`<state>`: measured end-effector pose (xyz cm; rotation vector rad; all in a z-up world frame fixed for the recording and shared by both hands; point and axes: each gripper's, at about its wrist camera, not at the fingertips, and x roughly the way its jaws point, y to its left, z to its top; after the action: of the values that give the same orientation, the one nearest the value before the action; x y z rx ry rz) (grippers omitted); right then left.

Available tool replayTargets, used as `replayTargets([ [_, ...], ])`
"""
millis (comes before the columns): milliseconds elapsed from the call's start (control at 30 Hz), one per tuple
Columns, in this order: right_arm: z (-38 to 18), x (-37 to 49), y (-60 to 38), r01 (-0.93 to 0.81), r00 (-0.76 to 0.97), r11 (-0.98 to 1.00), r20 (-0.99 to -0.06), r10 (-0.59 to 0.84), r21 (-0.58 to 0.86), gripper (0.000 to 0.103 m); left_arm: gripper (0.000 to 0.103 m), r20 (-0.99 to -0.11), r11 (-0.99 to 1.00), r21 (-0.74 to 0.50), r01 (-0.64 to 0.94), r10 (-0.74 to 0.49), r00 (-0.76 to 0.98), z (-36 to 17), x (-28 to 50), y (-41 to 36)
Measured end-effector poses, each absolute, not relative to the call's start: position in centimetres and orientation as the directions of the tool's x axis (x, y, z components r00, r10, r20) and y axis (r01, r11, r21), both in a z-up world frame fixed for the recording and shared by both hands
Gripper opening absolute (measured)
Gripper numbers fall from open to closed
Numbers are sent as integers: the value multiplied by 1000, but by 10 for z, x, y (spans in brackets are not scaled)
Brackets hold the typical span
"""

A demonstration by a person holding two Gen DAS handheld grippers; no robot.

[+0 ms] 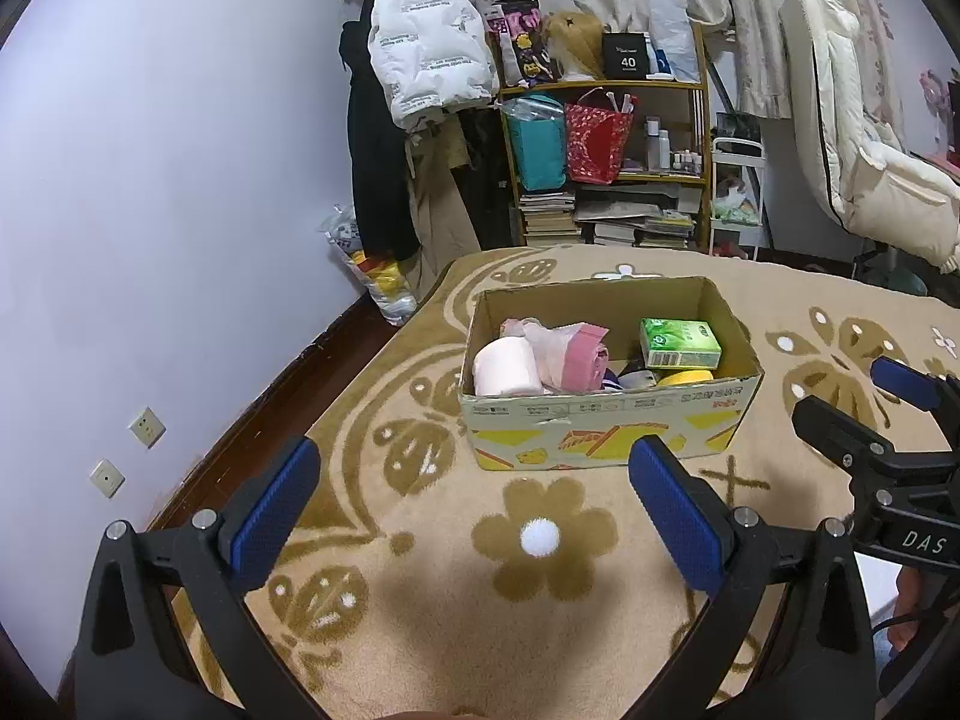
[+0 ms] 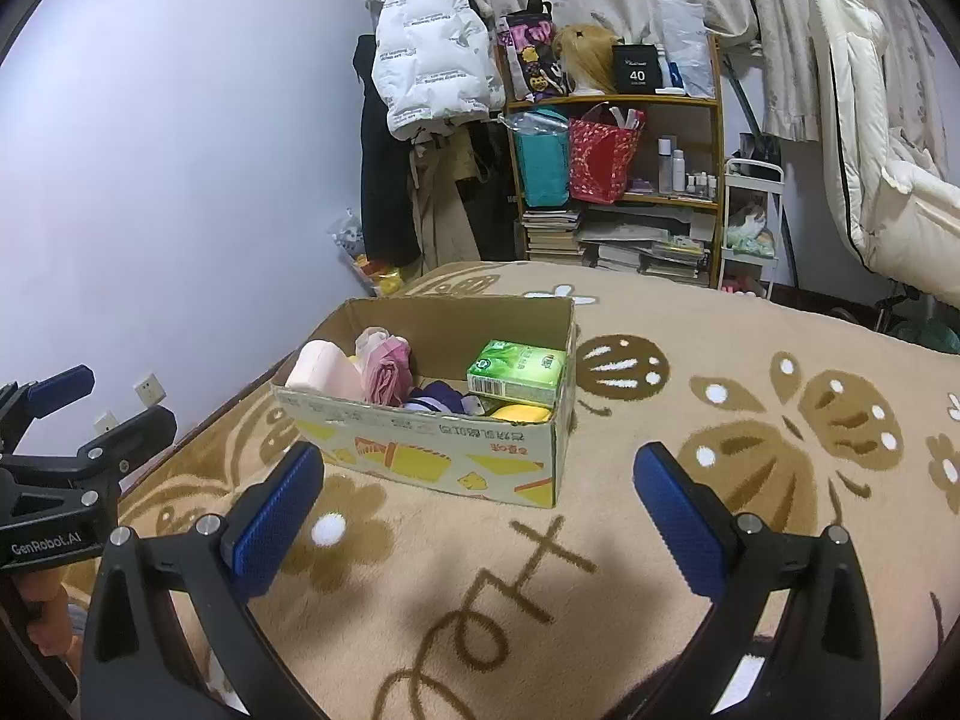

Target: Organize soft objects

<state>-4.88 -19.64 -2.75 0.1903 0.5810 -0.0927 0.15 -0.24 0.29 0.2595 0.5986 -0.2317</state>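
Two grippers: both hang over the beige flowered blanket (image 1: pixel 420 630), short of the cardboard box (image 1: pixel 606 420), holding nothing.
Left gripper (image 1: pixel 477 516): blue-padded fingers (image 1: pixel 273 510) spread wide, only blanket between them; the white centre of a woven flower lies in the gap.
Right gripper (image 2: pixel 480 522): fingers (image 2: pixel 681 525) likewise spread wide and empty, over brown lettering on the blanket; in the left wrist view it shows at the right edge.
Cardboard box: open-topped, resting on the blanket ahead of both grippers, yellow and orange print on its near wall.
Pink roll (image 1: pixel 504 367): inside the box at its left end.
Pink bag (image 1: pixel 567 354): crumpled just beside the roll, towards the middle.
Green tissue pack (image 1: pixel 679 343): inside at the right end, lying tilted on top of other items.
Yellow item (image 1: pixel 687 377): below the pack, against the near wall.
Dark purple cloth (image 2: pixel 441 393): low in the middle of the box.
Shelf (image 2: pixel 618 180): beyond the blanket, loaded with bags, bottles and stacked books.
White puffer jacket (image 1: pixel 423 36): hanging left of the shelf.
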Motion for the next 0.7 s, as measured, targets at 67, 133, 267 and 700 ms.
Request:
replayTargets([
  [67,-28,-48,-197,140,832,978,-554,-32,154,103,102,-583,941,175,291,-139,801,3,2,-3],
  [133,-27,-49,-197,142,833,978,-552,-36,150,103,102,-585,939,185,291,-133,800,3,2,-3],
  [267,-25,-48,-198,147,838,978,-543,-42,151,103,102,-581,938,185,293,-136,802,6,2,-3],
  [700,-26,-46,-197,156,835,977,-548,-51,146,103,102,-597,939,170,300,-145,789,7,5,0],
])
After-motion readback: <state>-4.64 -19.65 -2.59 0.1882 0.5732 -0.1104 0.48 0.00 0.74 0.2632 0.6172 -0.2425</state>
